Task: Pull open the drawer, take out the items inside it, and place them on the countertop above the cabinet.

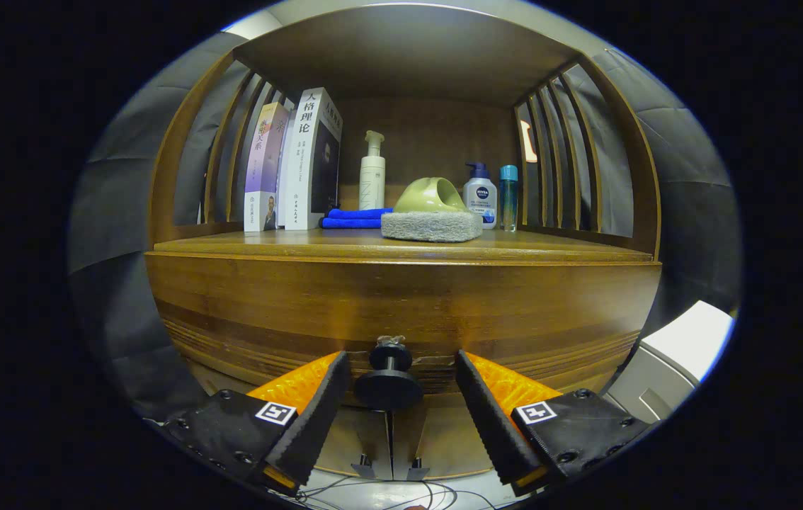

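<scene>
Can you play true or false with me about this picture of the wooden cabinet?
1. The drawer knob sits between the fingers of the hand-held gripper. True.
2. The fingers are squeezing the knob. False: they stand open, apart from it.
3. A blue cloth lies beside the books. True.
4. The green scoop lies on the floor. False: it rests on a grey sponge on the countertop.
</scene>
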Motion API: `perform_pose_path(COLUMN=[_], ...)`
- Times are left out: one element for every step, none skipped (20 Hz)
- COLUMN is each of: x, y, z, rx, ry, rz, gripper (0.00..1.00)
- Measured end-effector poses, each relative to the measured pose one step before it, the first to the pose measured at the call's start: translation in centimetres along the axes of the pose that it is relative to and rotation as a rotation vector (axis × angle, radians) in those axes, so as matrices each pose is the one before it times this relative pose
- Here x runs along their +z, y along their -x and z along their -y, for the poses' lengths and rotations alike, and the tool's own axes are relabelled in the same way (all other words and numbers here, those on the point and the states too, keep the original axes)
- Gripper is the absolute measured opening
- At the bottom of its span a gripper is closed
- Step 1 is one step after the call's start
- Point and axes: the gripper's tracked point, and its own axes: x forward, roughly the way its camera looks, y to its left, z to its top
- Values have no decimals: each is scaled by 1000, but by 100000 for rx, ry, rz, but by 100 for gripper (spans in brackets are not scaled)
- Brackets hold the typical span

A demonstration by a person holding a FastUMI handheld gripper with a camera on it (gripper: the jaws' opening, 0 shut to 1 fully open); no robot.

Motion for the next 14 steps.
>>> perform_pose_path(x=[513, 784, 876, 969, 967, 1077, 1220, 1250, 1329, 1423, 1248, 1273, 971, 954], y=[402, 517, 575, 633, 499, 596, 514, 662, 707, 731, 718, 655, 647, 661], z=[330, 352, -3, 117, 218, 161, 147, 106, 139, 58, 92, 57, 39, 95], rx=[64, -122, 350, 478, 554, 518, 302, 390, 473, 530, 607, 732, 530, 449], ry=[479, -151, -703, -969, -768, -527, -122, 436, 954, 1277, 1386, 1007, 648, 121], rz=[898, 1507, 1816, 1676, 1540, 1647, 1920, 2041, 2439, 2541, 2119, 2206, 1697, 1419], gripper=[97, 97, 97, 97, 97, 97, 97, 97, 97, 97, 97, 97, 97, 97])
